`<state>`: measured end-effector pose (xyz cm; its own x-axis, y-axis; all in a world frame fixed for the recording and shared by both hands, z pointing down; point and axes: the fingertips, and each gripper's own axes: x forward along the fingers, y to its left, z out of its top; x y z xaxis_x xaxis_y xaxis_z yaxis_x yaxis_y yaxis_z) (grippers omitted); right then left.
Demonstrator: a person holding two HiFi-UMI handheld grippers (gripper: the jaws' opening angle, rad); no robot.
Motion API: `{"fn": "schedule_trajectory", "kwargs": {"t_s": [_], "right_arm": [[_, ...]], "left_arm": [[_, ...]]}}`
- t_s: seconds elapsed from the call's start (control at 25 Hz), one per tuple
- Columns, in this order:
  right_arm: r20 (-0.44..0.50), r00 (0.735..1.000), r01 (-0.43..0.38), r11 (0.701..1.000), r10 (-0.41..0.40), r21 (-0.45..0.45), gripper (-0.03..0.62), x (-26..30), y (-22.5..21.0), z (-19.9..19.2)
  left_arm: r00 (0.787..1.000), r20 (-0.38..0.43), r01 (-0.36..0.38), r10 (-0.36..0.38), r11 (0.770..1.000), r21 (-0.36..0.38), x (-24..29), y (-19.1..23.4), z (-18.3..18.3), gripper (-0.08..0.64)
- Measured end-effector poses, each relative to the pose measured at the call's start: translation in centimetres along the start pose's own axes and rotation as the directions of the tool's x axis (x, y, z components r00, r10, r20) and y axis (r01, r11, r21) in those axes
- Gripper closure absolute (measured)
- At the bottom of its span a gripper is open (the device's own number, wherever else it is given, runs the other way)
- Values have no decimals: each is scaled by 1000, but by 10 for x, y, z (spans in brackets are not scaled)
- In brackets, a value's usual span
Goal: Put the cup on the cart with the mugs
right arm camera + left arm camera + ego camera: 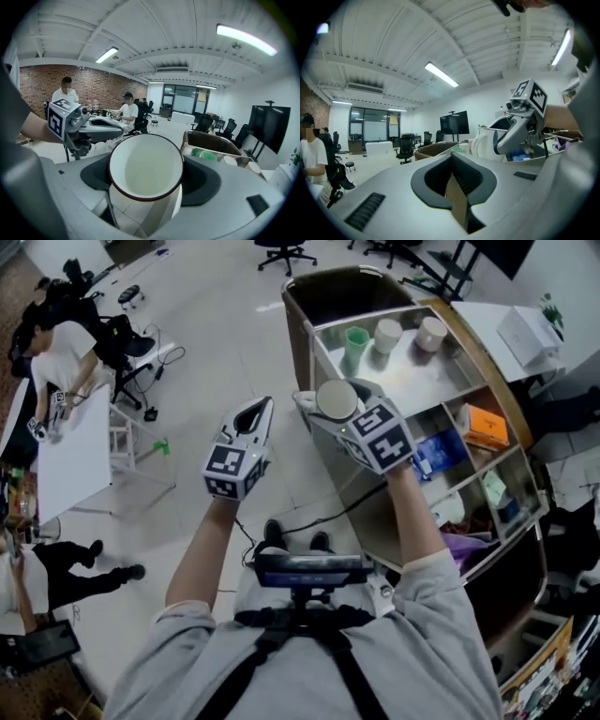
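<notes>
Right gripper (330,414) clamps the white, dark-rimmed cup (336,397) — forearm outstretched, tilted downward — by the near corner of the steel cart (412,381), short of its green mug (356,341) and white mugs (387,334). Left gripper (255,416) — jaws together, empty — hovers alongside.

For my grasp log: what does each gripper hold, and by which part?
The right gripper holds the white cup by its side walls, below the rim; the left gripper holds nothing.

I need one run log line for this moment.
right gripper: shut on cup | left gripper: shut, empty | cup: not yet on cart
</notes>
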<state>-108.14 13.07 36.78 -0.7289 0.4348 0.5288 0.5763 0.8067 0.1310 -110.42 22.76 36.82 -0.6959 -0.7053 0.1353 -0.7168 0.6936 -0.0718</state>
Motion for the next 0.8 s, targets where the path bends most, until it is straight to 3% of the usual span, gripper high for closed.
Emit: {"fn": "schedule_trajectory", "kwargs": {"t_s": [0.4,0.8], "right_arm": [[-109,982,162,983,-152,88,181,-2,-120,-10],[-268,955,173,970,-124,169,181,30,-187,-59]], "left_arm": [[984,7,177,-178,982,72,90,-32,37,558],[969,-23,245,-244,965,96,152,-50,37,558]]}}
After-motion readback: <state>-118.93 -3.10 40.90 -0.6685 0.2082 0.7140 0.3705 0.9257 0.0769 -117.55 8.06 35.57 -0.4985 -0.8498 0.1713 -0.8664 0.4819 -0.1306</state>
